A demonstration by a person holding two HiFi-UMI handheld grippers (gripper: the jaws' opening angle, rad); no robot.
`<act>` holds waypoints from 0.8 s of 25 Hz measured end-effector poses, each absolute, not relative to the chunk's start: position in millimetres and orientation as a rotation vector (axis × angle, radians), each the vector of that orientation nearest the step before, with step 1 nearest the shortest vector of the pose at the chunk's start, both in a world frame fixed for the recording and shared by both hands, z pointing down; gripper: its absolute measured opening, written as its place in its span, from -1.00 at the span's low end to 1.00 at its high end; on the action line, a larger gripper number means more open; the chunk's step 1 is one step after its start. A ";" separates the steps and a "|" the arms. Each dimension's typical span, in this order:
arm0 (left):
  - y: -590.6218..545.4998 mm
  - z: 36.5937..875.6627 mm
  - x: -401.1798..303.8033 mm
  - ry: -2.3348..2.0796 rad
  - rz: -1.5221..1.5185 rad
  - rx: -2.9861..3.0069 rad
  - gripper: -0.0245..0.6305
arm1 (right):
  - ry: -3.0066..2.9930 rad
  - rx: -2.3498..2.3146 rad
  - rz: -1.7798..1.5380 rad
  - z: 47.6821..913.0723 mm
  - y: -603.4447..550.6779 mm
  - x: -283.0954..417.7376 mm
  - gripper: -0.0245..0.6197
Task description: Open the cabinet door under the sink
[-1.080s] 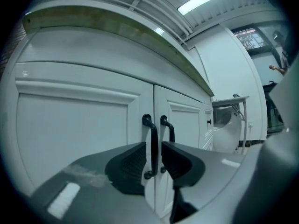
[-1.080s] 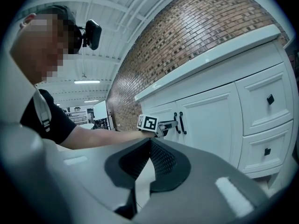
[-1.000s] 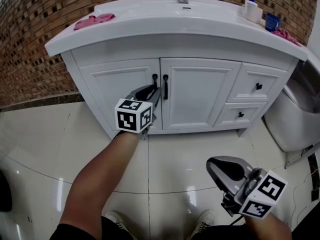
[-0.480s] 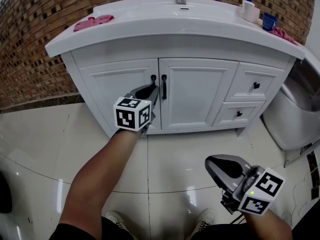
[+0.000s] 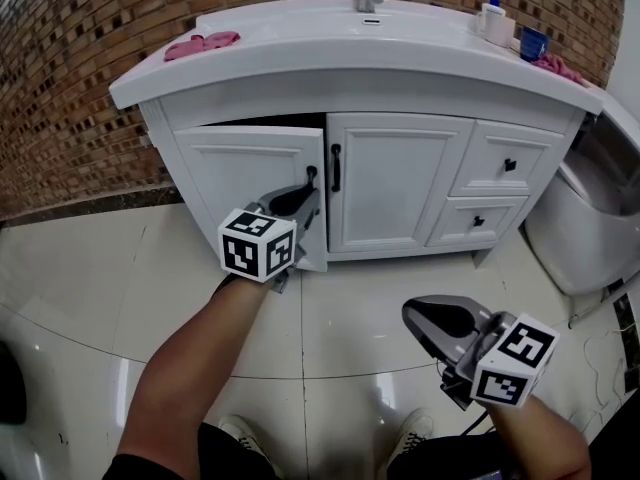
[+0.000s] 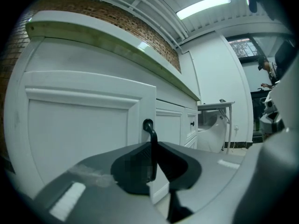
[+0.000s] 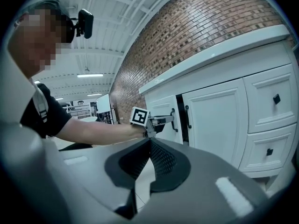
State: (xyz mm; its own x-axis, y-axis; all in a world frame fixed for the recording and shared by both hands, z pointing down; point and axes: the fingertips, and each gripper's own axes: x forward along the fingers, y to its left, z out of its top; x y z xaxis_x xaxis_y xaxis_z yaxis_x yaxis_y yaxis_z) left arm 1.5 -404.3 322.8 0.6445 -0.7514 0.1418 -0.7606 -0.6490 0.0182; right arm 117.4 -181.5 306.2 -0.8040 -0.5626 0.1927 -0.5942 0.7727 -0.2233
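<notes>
The white left cabinet door (image 5: 245, 183) under the sink stands ajar, its right edge swung out from the frame with a dark gap above it. My left gripper (image 5: 308, 200) has just been closing and is shut on that door's black handle (image 5: 311, 175). In the left gripper view the handle (image 6: 150, 139) runs down between the pads of the left gripper (image 6: 153, 167). The right gripper view shows the left gripper (image 7: 169, 119) at the door's edge. My right gripper (image 5: 425, 323) hangs low over the floor, shut with nothing in it, and its pads meet in the right gripper view (image 7: 150, 146).
The right door (image 5: 395, 178) is closed, with its black handle (image 5: 336, 167). Two drawers (image 5: 505, 165) sit to its right. A white toilet (image 5: 590, 218) stands at the far right. The countertop (image 5: 350, 53) carries a pink cloth (image 5: 200, 43) and cups (image 5: 503, 20). A brick wall lies behind.
The left gripper has pulled back toward me with the handle in it, and the left door has swung out from closed to ajar. The right gripper has barely moved.
</notes>
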 end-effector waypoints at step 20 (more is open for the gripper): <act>-285.5 328.1 -65.6 -1.241 0.287 2.780 -0.78 | -2.830 0.844 0.252 296.4 -148.2 66.8 -0.90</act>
